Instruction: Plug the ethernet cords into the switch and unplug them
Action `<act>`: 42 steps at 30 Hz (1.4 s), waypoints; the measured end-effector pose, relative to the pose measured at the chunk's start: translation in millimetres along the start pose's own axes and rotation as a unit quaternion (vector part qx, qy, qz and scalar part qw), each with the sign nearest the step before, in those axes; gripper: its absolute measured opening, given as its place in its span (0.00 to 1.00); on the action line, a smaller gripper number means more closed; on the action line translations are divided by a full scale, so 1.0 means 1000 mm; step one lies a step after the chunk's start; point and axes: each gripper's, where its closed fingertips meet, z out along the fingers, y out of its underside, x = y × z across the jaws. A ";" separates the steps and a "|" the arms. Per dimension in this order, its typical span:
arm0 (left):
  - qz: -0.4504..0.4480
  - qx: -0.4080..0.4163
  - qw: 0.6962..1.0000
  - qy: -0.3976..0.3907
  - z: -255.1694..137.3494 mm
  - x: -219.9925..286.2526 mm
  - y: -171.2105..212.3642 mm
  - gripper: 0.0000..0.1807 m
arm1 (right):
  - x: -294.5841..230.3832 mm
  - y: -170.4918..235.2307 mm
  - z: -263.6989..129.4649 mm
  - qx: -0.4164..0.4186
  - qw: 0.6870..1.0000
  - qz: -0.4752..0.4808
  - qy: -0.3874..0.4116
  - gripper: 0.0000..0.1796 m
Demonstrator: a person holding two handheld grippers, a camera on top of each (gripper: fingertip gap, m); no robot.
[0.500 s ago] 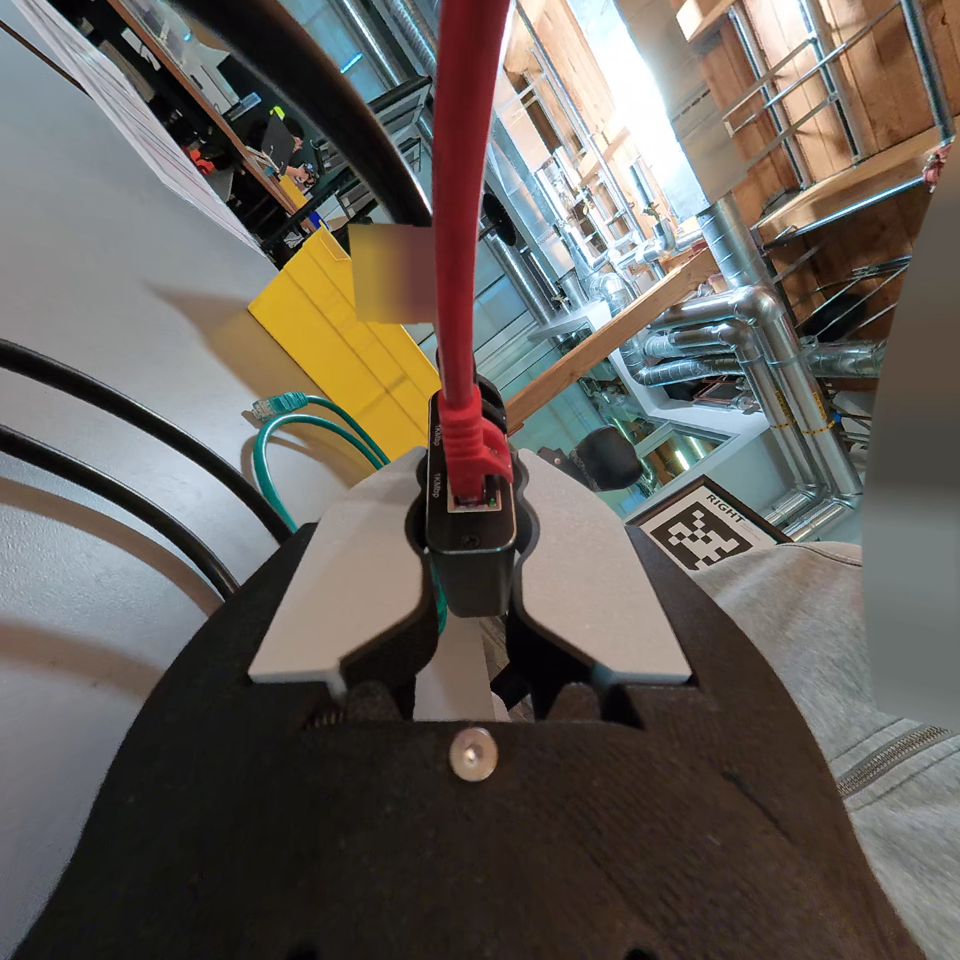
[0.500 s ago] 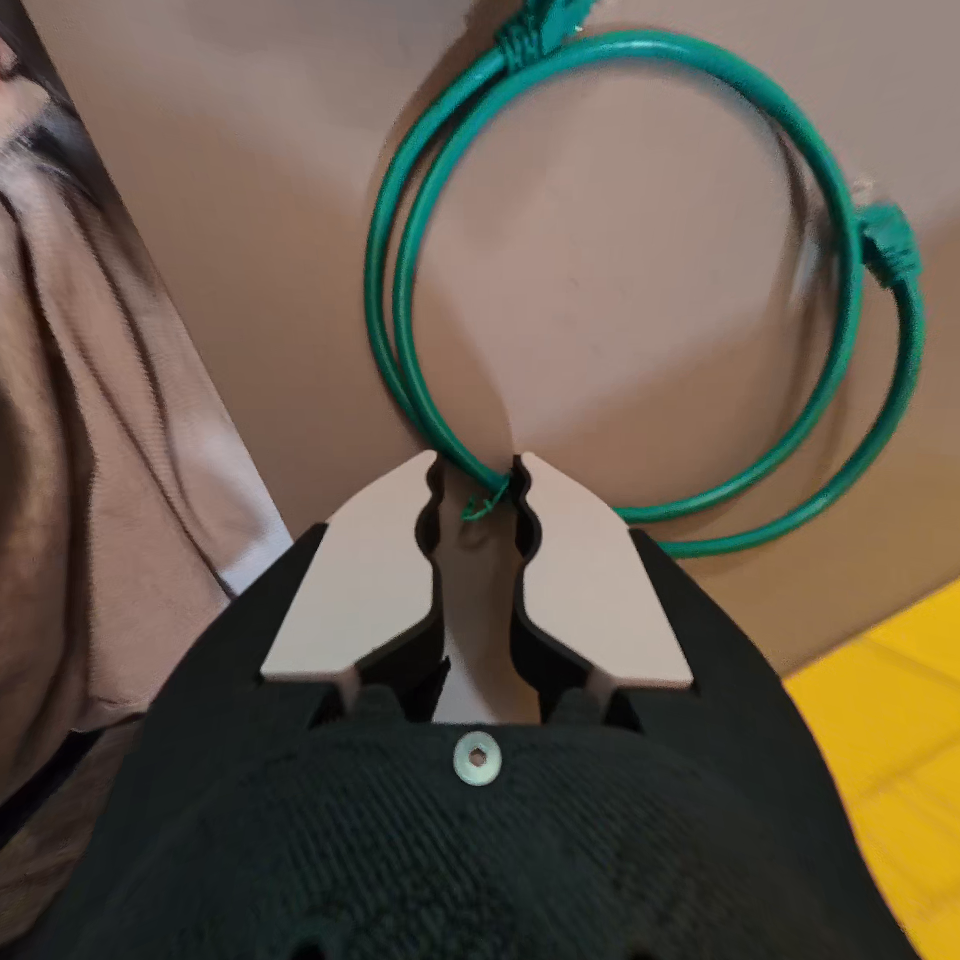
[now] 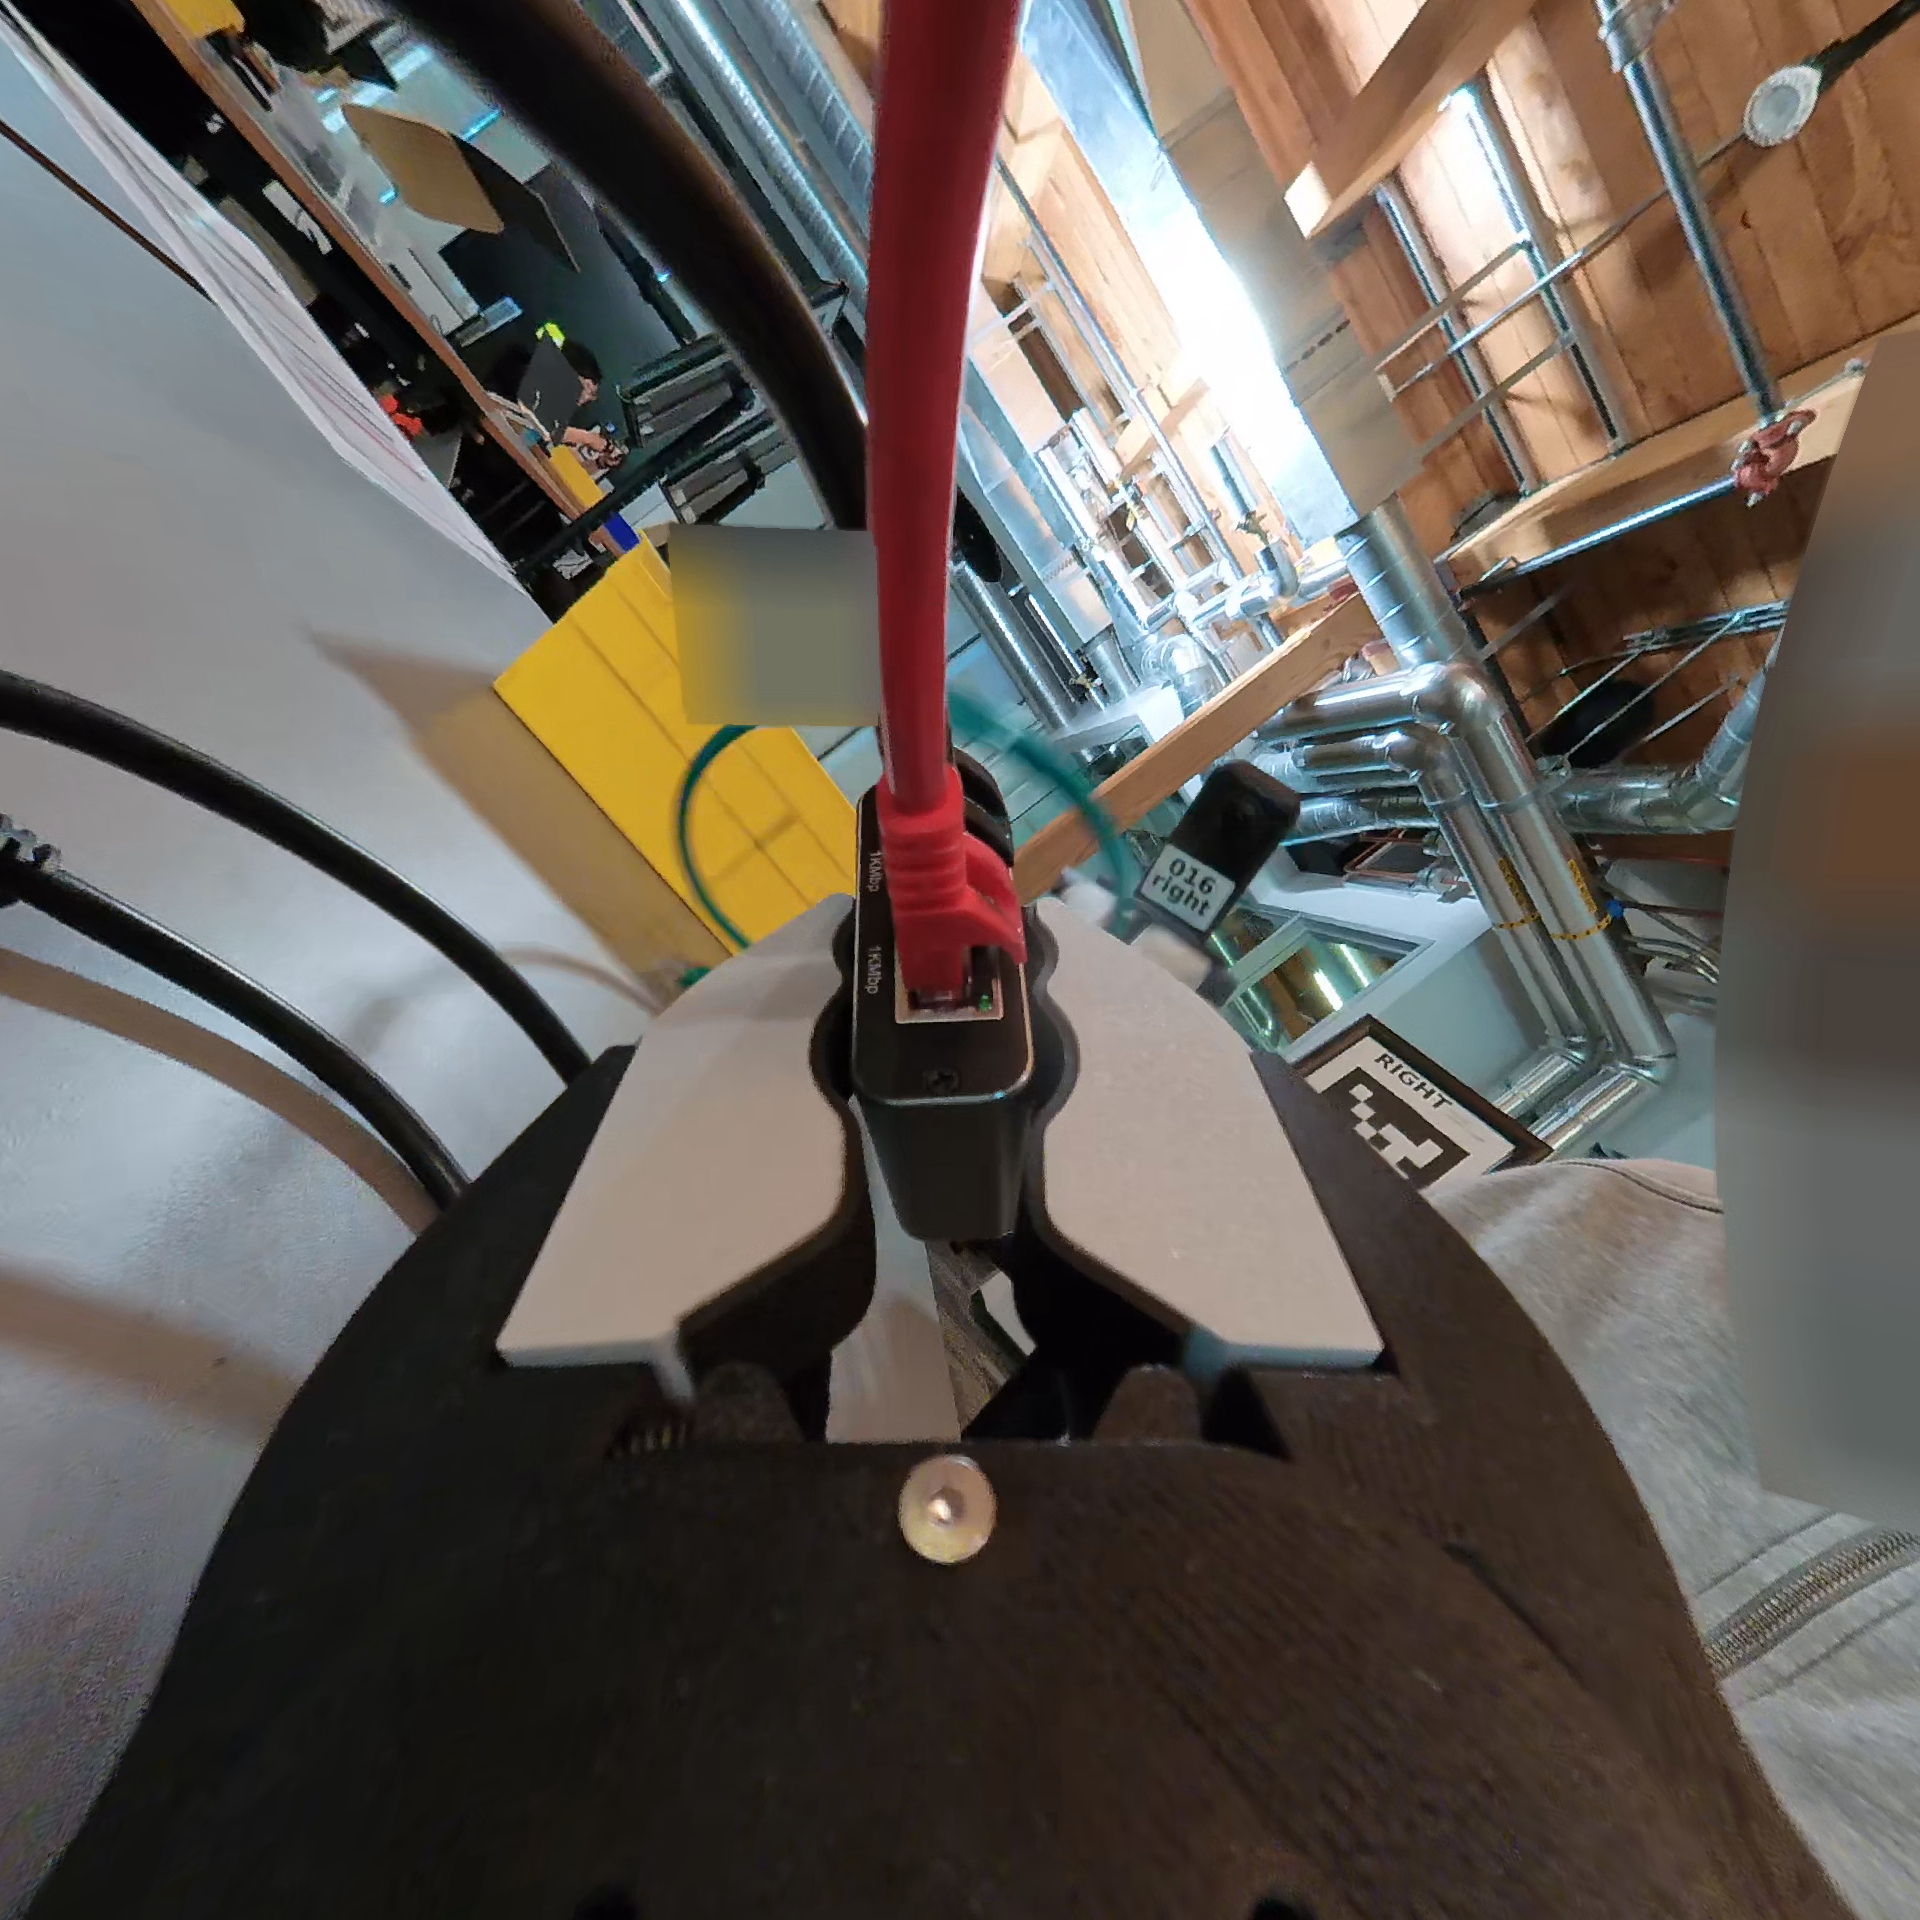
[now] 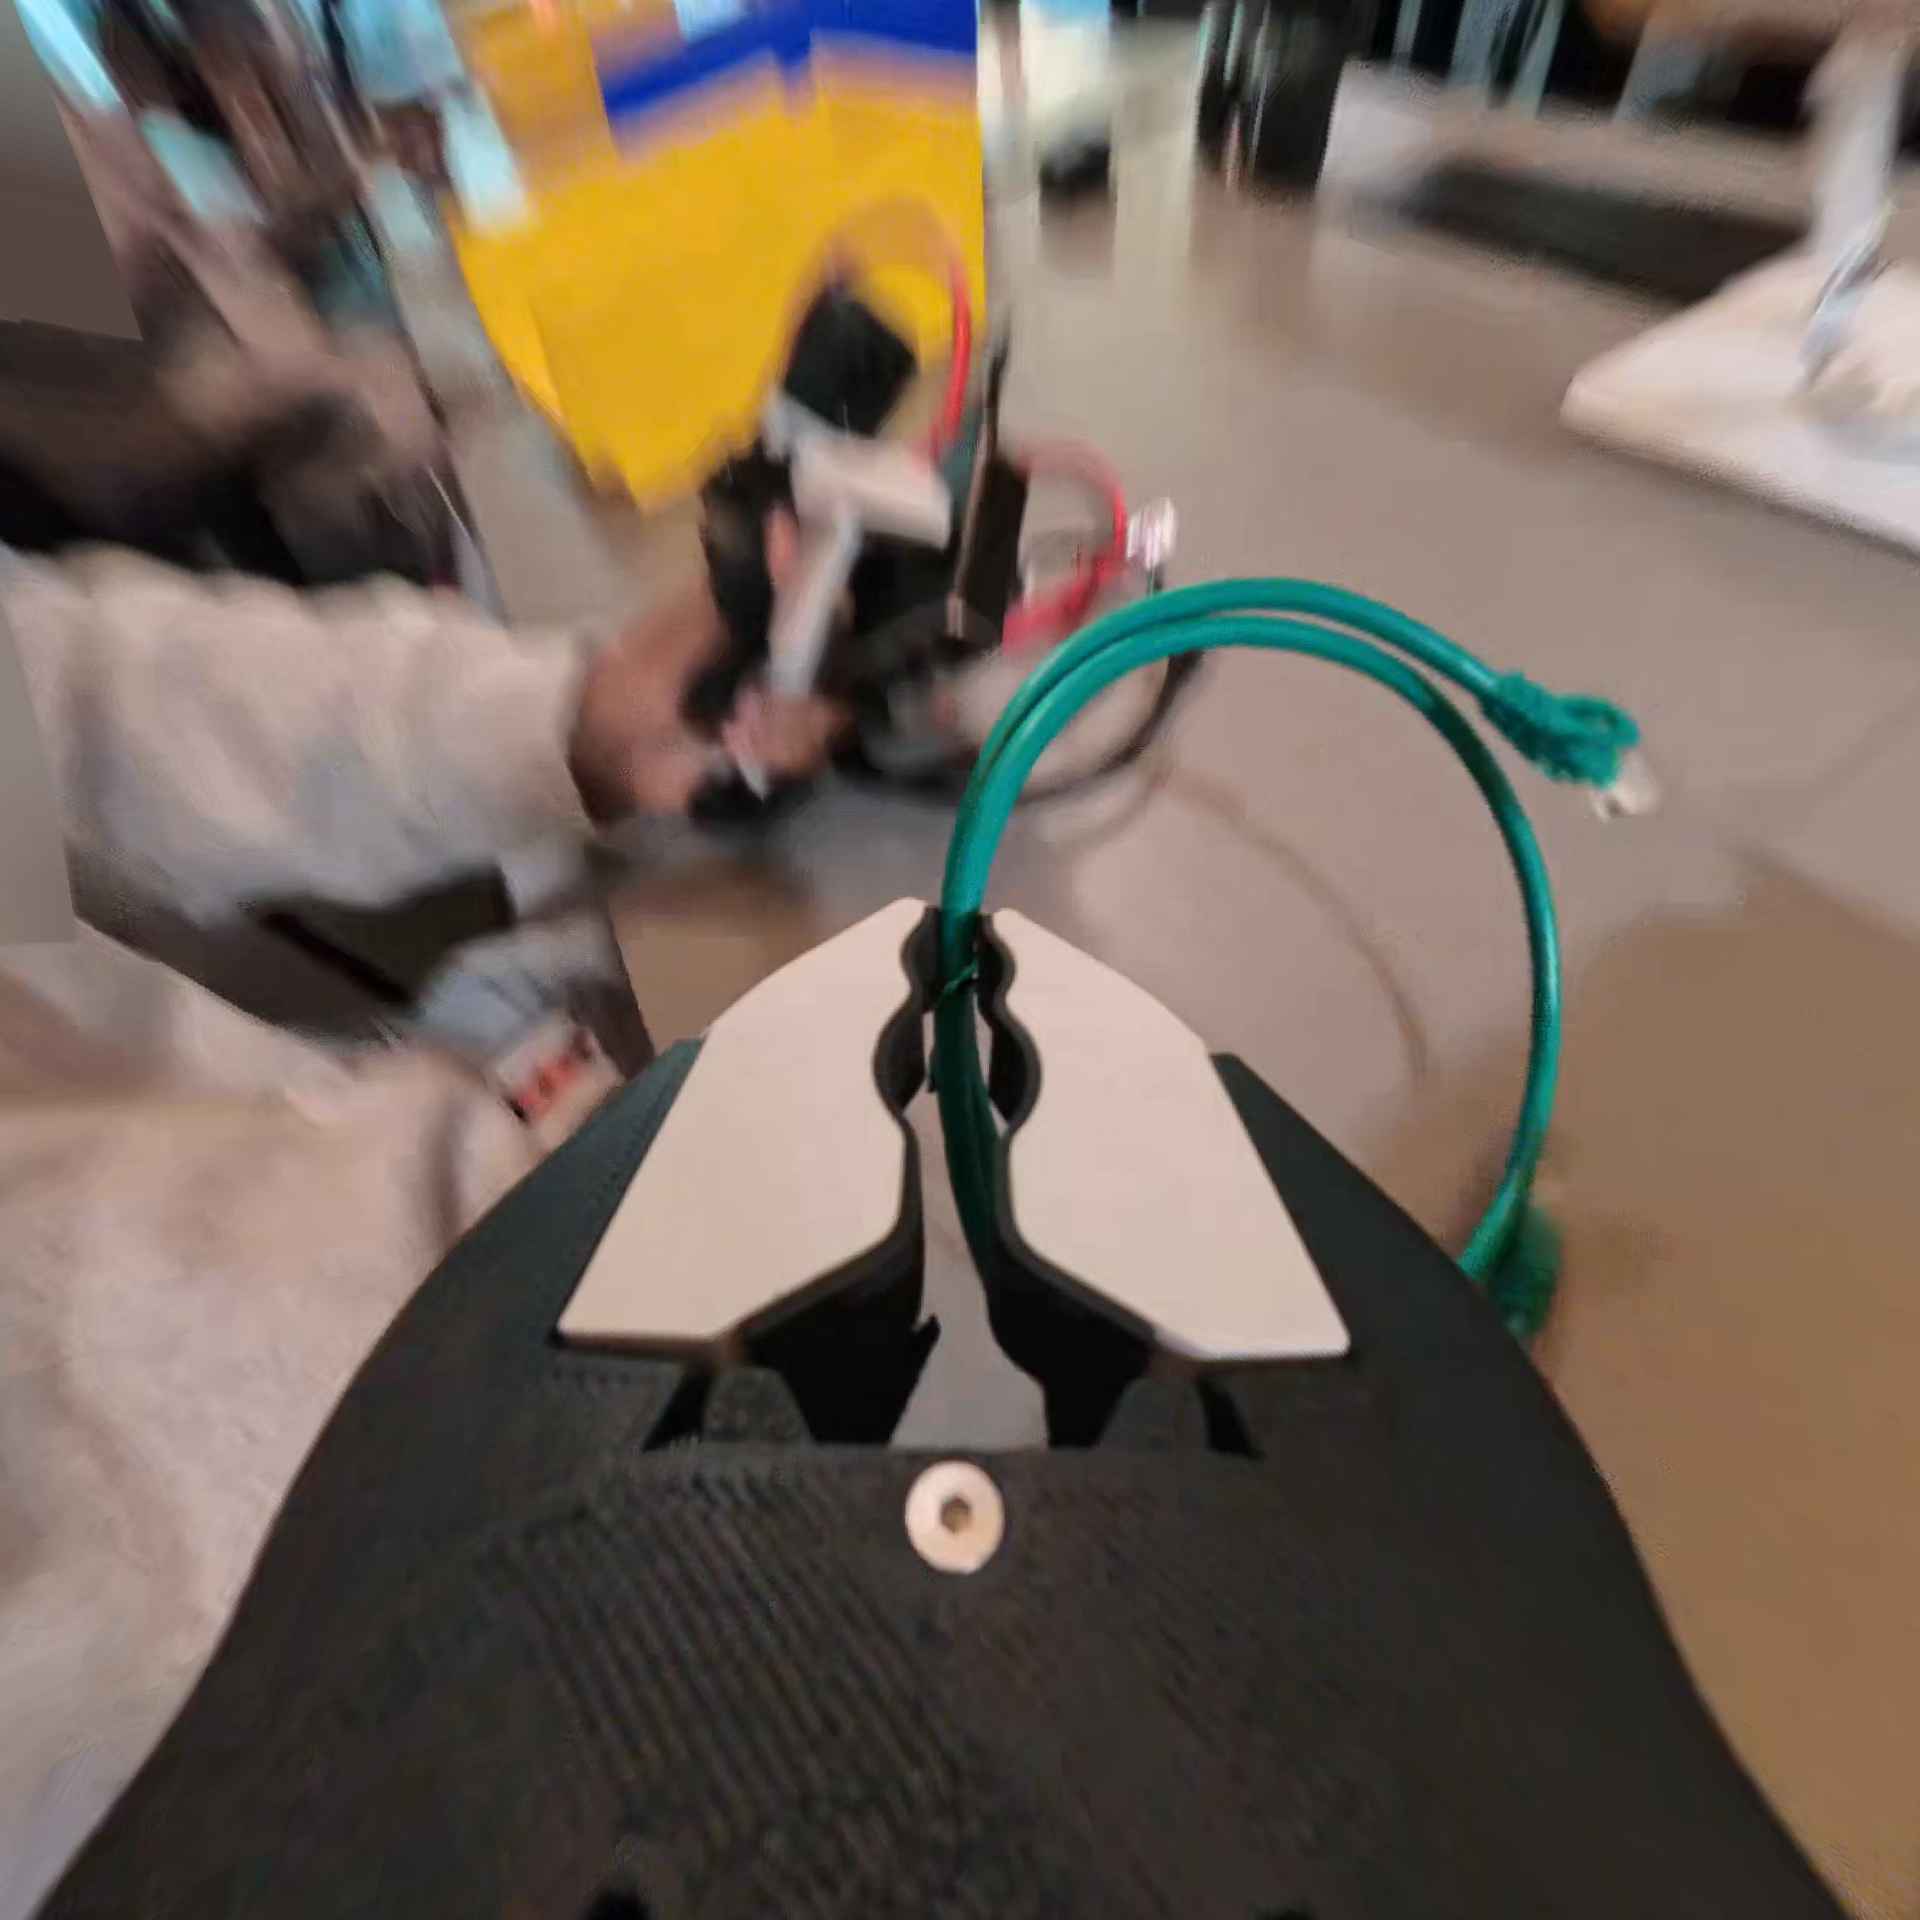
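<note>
- Since half a second ago the green cord (image 4: 1257,623) has left the table: it then lay flat in a coil, and now its loop stands up in the air, carried by the right gripper (image 4: 958,940).
- That gripper's fingers are clenched on the coil's doubled strands at a thin tie, with one plug (image 4: 1569,732) sticking out to the right.
- The switch (image 3: 943,1060), a small black box, sits as before, clamped between the fingers of the left gripper (image 3: 940,935).
- A red cord (image 3: 925,468) is seated in its near port and rises straight up.
- Behind lie a yellow bin (image 3: 665,769), black cables (image 3: 312,862) on the grey table (image 3: 208,582), and a grey sleeve (image 3: 1621,1351).
- The right wrist view is heavily motion-blurred.
</note>
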 end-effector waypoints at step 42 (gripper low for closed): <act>0.007 -0.025 1.000 -0.008 0.003 -0.002 0.008 0.14 | 0.159 0.060 -0.159 -0.044 0.926 0.057 0.371 0.17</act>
